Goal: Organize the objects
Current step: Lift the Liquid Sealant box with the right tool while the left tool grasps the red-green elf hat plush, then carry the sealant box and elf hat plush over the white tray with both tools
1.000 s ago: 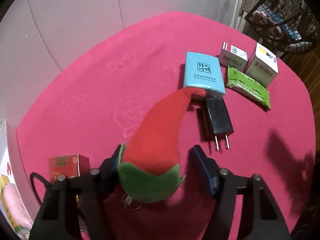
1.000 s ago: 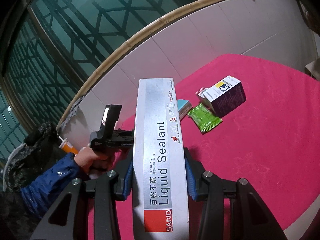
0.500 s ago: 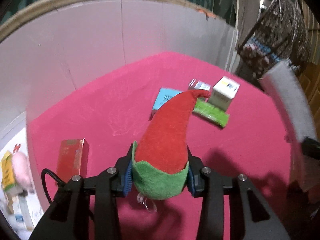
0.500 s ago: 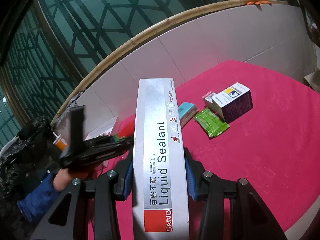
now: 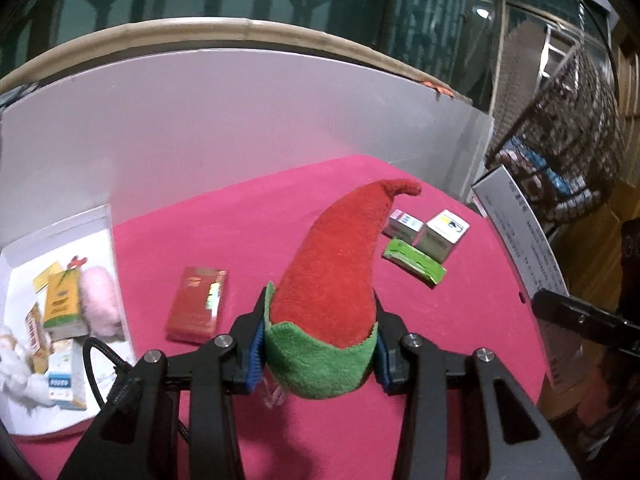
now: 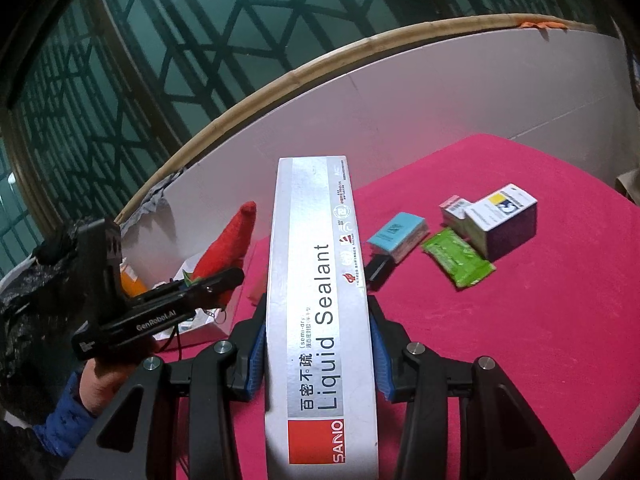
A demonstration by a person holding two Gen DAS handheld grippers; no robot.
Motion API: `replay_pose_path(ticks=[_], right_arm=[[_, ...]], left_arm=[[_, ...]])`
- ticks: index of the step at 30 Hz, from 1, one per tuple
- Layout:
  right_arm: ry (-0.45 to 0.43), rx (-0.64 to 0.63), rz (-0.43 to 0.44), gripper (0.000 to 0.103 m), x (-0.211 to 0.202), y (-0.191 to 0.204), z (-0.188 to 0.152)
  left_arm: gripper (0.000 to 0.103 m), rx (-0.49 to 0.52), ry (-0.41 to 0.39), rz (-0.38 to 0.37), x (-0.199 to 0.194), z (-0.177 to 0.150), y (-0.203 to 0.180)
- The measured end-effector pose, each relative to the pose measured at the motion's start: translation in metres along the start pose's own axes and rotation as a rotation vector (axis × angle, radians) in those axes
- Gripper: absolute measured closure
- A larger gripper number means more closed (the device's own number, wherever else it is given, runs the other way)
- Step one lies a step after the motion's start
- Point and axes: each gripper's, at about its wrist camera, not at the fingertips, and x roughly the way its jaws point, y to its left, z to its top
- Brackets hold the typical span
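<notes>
I have both grippers loaded at once. My left gripper (image 5: 320,354) has its fingers pressed in on the green cuff of the red felt hat (image 5: 336,280), which is lifted clear of the counter (image 5: 248,216) with its tip pointing away from me; those fingers have just been closing on it. My right gripper (image 6: 318,354) clamps the long Liquid Sealant box (image 6: 320,304) between its fingers, also held up off the pink cloth. From the right wrist view I can see the left gripper carrying the hat out at the left, near the white tray (image 5: 60,424) that sits at the counter's left edge. That tray already holds a yellow-green carton (image 5: 60,300), a pink fluffy thing and some small packs, so I judge part of the sorting is done and it is likely the place things are being gathered, though I cannot be sure. Left on the counter are the flat red box (image 5: 198,302) close to the tray, and farther right a cluster: the blue pack (image 6: 396,234), a black charger (image 6: 378,268) just beside it, the green sachet (image 6: 458,262), a white-and-yellow box (image 6: 502,220) and a smaller striped box (image 6: 454,208) touching it. By my reckoning we are somewhere in the middle: two items in the air to be set down, six waiting.
</notes>
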Motion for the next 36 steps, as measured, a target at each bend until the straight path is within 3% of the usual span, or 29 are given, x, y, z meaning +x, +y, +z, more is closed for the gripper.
replay_pose_path(ticks=[20,31,36], right_arm=[[0.072,-0.104,0.058,0.056,0.046,0.081,0.008],[0.125,-0.168,0.083,0.056,0.094,0.137,0.013],[0.196,-0.164,0.118,0.056,0.129,0.161,0.010]], left_arm=[[0.062,-0.171,-0.114,0.115,-0.080,-0.019,0.094],[0.061,-0.258,-0.163,0.171,-0.112,-0.024,0.147],[0.061,-0.295,-0.171,0.201,-0.122,-0.020,0.176]])
